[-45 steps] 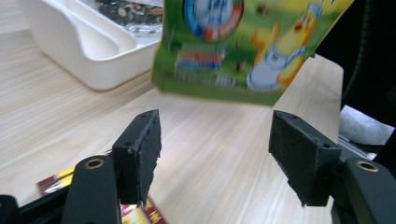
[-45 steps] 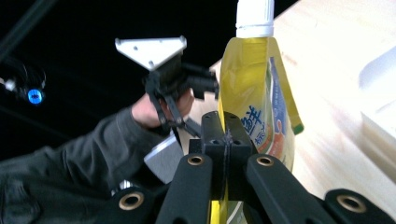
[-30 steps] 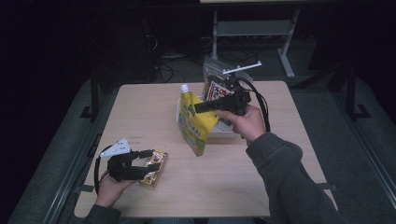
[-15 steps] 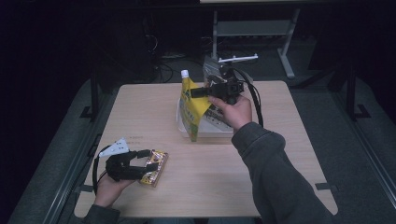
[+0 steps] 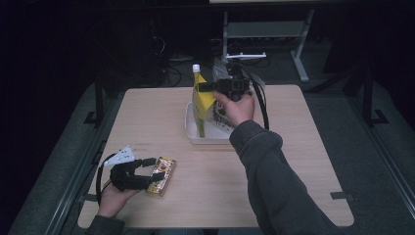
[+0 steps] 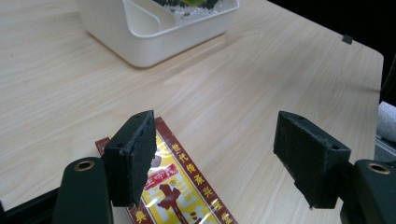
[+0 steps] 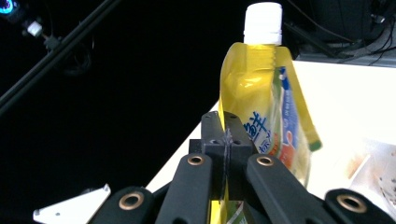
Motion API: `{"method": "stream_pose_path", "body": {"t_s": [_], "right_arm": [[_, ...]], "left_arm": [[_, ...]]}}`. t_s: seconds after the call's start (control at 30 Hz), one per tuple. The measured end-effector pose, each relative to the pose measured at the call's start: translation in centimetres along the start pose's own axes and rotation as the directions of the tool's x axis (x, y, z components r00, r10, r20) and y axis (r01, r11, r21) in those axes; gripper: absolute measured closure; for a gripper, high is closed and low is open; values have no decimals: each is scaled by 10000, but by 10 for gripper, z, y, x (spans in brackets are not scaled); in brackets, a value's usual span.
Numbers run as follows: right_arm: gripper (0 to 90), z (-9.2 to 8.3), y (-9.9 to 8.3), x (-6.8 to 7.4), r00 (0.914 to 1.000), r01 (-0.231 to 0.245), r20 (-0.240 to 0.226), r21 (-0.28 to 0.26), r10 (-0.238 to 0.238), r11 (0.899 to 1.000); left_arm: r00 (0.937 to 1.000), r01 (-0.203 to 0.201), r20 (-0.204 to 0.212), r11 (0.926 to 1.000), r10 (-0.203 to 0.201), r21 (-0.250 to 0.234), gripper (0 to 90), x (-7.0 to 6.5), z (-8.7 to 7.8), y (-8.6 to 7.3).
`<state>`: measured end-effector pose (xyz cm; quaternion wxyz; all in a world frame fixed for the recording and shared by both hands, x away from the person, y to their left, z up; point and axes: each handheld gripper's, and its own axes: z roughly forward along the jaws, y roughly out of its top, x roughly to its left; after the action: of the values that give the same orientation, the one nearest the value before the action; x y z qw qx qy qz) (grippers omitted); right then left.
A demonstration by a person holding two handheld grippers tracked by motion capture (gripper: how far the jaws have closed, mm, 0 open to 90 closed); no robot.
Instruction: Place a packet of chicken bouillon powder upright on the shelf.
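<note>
A yellow spouted pouch [image 5: 200, 100] with a white cap [image 7: 264, 22] stands upright, its lower end inside the white tub [image 5: 192, 132]. My right gripper [image 5: 201, 87] is shut on the pouch's upper edge, its jaws pressed together on the yellow film [image 7: 254, 112]. At the near left, my left gripper [image 5: 152, 172] rests on the table, open around the near end of a flat red and yellow packet [image 5: 162, 175]. In the left gripper view the packet [image 6: 182, 186] lies between and below the wide-apart jaws, closer to the left one.
The white tub [image 6: 144, 32] also holds a silver printed bag [image 5: 220, 115] behind the pouch. The wooden table [image 5: 303, 161] has bare wood on the right and in front. A metal stand [image 5: 244, 55] and cables lie on the dark floor beyond the far edge.
My right gripper has carried the pouch left and away, from in front of the tub to upright over its left end. The left gripper has stayed by the packet.
</note>
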<state>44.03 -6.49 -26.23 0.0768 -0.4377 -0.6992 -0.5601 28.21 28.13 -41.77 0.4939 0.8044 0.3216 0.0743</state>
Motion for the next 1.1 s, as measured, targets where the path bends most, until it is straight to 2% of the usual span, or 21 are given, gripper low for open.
{"method": "stream_pose_path", "body": {"t_s": [0.1,0.23,0.43,0.8,1.1], "right_arm": [[897,4,1,-3,9998,-170,123,-193,172,9997],[897,11,2,-5,9992,-144,378,-261,154,9996],[897,24,3,-4,9982,-268,516,-425,290,9987],[896,45,0,-7,9962,-284,822,-230,302,9993],[896,54,-2,-13,9956,-219,910,-147,231,9997]], "left_arm": [[10000,32,-8,10000,-32,8,293,1,0,0],[10000,20,3,10000,-20,-32,293,1,-2,0],[10000,32,28,10000,-32,-51,289,1,-2,0],[9999,-33,122,10000,33,-71,289,0,-2,1],[9998,-2,195,10000,4,-92,290,0,-2,2]]}}
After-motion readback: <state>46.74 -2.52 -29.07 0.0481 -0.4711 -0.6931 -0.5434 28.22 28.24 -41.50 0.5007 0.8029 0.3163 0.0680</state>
